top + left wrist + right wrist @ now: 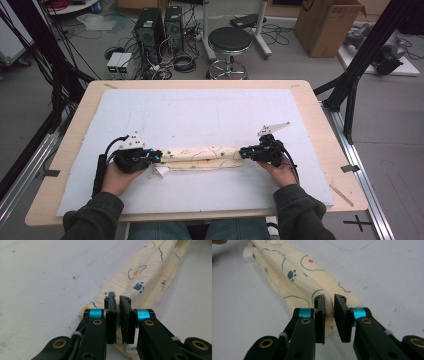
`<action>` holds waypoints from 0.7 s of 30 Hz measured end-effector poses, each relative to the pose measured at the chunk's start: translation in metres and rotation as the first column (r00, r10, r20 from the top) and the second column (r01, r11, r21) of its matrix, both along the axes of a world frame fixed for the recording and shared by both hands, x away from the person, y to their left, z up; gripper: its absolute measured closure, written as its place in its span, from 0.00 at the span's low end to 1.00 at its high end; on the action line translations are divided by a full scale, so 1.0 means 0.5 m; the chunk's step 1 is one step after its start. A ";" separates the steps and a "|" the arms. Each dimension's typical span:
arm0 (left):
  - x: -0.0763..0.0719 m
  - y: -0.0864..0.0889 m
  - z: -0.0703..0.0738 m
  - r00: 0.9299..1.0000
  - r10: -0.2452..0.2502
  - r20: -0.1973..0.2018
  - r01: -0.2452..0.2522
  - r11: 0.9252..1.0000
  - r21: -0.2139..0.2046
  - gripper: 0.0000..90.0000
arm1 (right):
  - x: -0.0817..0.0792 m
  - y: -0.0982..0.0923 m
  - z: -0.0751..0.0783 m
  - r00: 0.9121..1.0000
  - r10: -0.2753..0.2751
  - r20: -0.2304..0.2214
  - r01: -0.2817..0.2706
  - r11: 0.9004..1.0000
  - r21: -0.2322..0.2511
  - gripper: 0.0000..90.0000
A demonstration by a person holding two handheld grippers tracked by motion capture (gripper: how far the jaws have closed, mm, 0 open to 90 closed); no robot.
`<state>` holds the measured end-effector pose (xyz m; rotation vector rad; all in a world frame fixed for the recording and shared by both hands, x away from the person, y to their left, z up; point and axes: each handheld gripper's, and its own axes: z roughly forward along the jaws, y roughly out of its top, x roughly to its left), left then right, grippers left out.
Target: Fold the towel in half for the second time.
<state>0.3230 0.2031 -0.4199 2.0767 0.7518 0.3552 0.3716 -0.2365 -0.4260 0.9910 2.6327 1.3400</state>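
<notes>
Looking down from the high view, the cream crinkly cotton cloth printed with teal paw marks and thin blue outlines was bunched into a long soft roll, lying on the pale blue-white foam mat that covered the light wooden table. Its long axis ran straight across the mat from side to side, near the person's edge, one end at each tong. The left gripper was clamped down on the cloth's left end, black jaws nearly together with fabric squeezed between them. The right gripper sat at the other end; its jaws stood a bit apart with the cloth's end between them, and I couldn't tell whether the pads were pressing on it. A small white tag poked out under the left jaws, print too tiny to read.
</notes>
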 end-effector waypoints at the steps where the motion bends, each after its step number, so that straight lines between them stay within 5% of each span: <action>1: -0.002 -0.002 0.000 1.000 -0.006 0.000 0.006 1.000 0.012 0.93 | 0.000 0.000 -0.001 1.000 0.002 0.006 -0.002 1.000 0.001 0.87; 14: -0.023 0.008 -0.027 0.999 -0.010 -0.038 0.010 1.000 0.014 0.85 | -0.028 -0.005 -0.016 1.000 0.030 -0.005 -0.030 0.999 -0.031 0.82; 21: -0.032 0.004 -0.023 0.998 -0.028 -0.048 0.028 1.000 -0.004 0.62 | -0.039 -0.006 -0.023 0.999 0.030 -0.025 -0.031 0.999 -0.033 0.70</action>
